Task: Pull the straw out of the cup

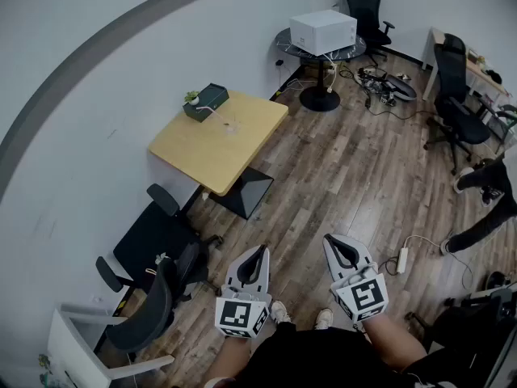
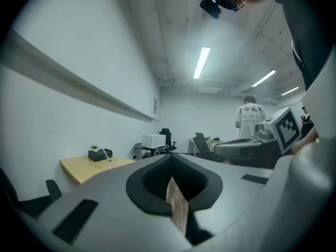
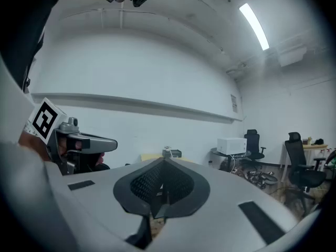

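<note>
Left gripper [image 1: 262, 249], right gripper [image 1: 328, 238]: jaws together, empty, carried level for approach; cup [image 1: 233, 126] well apart, 11 o'clock, on wooden table [image 1: 212, 158].

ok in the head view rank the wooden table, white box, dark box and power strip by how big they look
1. wooden table, clearly largest
2. white box
3. dark box, noticeably smaller than the white one
4. power strip, smallest, even though it lies nearer the camera
</note>
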The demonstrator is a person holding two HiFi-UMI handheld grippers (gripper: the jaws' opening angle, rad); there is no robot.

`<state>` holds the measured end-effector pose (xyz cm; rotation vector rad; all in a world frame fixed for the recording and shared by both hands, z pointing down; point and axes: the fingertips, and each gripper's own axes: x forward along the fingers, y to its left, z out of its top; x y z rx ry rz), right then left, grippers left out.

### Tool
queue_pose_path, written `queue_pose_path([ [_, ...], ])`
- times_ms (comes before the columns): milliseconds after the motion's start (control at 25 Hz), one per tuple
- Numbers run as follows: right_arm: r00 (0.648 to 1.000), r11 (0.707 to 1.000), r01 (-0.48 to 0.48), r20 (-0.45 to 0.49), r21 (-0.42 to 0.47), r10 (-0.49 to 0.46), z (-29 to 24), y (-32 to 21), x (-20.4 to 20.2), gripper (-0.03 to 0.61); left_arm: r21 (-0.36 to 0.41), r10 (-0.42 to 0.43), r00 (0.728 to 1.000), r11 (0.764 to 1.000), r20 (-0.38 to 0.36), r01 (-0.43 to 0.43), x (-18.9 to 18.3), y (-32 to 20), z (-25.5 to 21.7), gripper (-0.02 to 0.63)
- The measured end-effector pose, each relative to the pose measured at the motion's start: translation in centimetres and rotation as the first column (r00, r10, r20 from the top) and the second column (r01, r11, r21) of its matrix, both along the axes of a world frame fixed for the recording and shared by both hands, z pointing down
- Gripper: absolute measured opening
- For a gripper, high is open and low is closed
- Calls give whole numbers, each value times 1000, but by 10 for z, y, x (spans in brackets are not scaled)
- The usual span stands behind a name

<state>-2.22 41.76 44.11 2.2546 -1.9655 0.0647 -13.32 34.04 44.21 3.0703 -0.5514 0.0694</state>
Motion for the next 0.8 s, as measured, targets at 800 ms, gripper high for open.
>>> queue_pose_path([
  [800,998,997,12,67,78,-18,-21,-26,-13,45,-14,20,1000,1000,-9,-20,-6,-26,-5,18],
])
